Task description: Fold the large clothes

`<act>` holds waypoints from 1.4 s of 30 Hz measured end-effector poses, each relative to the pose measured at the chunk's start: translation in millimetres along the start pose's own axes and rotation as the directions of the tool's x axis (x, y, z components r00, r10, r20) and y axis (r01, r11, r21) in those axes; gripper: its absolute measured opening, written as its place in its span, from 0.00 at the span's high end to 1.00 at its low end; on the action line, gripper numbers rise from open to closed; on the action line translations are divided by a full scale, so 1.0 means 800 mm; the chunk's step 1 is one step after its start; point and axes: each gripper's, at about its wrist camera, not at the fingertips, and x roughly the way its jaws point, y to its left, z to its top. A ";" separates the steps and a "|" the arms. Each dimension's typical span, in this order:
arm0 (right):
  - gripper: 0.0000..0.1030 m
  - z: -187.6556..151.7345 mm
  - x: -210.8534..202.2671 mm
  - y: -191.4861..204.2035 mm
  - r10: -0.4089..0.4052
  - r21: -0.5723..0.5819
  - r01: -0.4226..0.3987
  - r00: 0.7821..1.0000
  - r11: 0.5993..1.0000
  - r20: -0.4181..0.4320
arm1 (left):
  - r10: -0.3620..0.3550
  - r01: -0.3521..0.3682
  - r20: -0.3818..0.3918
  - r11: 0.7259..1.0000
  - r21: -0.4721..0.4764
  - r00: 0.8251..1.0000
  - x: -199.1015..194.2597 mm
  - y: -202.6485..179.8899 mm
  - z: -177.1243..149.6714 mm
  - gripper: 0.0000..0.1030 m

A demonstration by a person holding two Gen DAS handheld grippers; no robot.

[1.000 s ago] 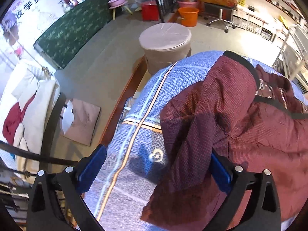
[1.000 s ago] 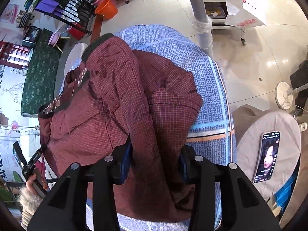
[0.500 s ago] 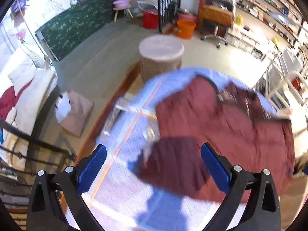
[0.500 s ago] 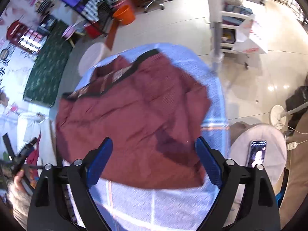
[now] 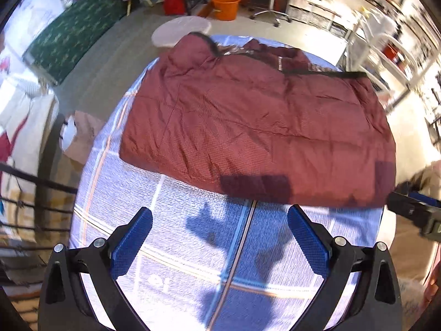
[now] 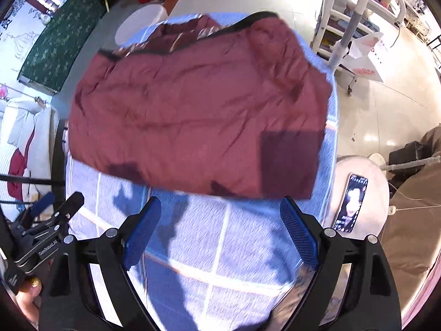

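A dark red quilted jacket (image 5: 248, 115) lies folded flat on a table under a blue patterned cloth (image 5: 193, 248); its black-trimmed collar is at the far side. It also shows in the right wrist view (image 6: 193, 115). My left gripper (image 5: 220, 240) is open and empty, held above the cloth near the jacket's near edge. My right gripper (image 6: 220, 229) is open and empty, also above the cloth short of the jacket. The left gripper also shows in the right wrist view (image 6: 49, 229), at the lower left.
A round stool with a phone (image 6: 350, 204) stands right of the table. A round padded stool (image 5: 182, 30) stands beyond the table. A white shelf rack (image 6: 347, 22) and pole stand at the far right. A black railing (image 5: 27, 193) runs on the left.
Both grippers let go of the jacket and pulled back and up. The right one went from shut on the fabric to open. The jacket now lies flat.
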 end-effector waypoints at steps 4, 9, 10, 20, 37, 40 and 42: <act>0.15 -0.014 -0.011 0.031 0.001 -0.057 -0.001 1.000 0.998 -0.003 | 0.052 -0.052 -0.001 0.997 0.062 0.999 -0.023 0.002 0.000 0.06; 0.15 -0.017 -0.026 0.055 0.013 -0.077 -0.011 1.000 0.997 0.021 | 0.067 -0.065 -0.017 0.993 0.094 0.998 -0.032 0.009 0.006 0.06; 0.15 -0.017 -0.027 0.057 0.014 -0.072 -0.012 1.000 0.997 0.026 | 0.065 -0.062 -0.024 0.992 0.105 0.998 -0.031 0.009 0.008 0.06; 0.15 -0.004 -0.031 0.059 0.019 -0.021 -0.018 1.000 1.000 0.022 | 0.047 -0.039 -0.047 0.987 0.159 0.998 -0.011 0.000 0.017 0.06; 0.15 0.003 -0.004 0.044 -0.034 0.007 0.034 0.999 0.999 -0.014 | 0.047 -0.039 -0.061 0.991 0.127 0.997 0.001 0.000 0.018 0.06; 0.15 0.002 -0.003 0.045 -0.036 -0.001 0.036 0.999 0.999 -0.015 | 0.062 -0.052 -0.066 0.989 0.141 0.996 0.001 -0.004 0.018 0.06; 0.15 0.001 -0.003 0.045 -0.039 -0.004 0.039 0.999 0.999 -0.016 | 0.074 -0.064 -0.065 0.987 0.150 0.995 0.000 -0.007 0.018 0.06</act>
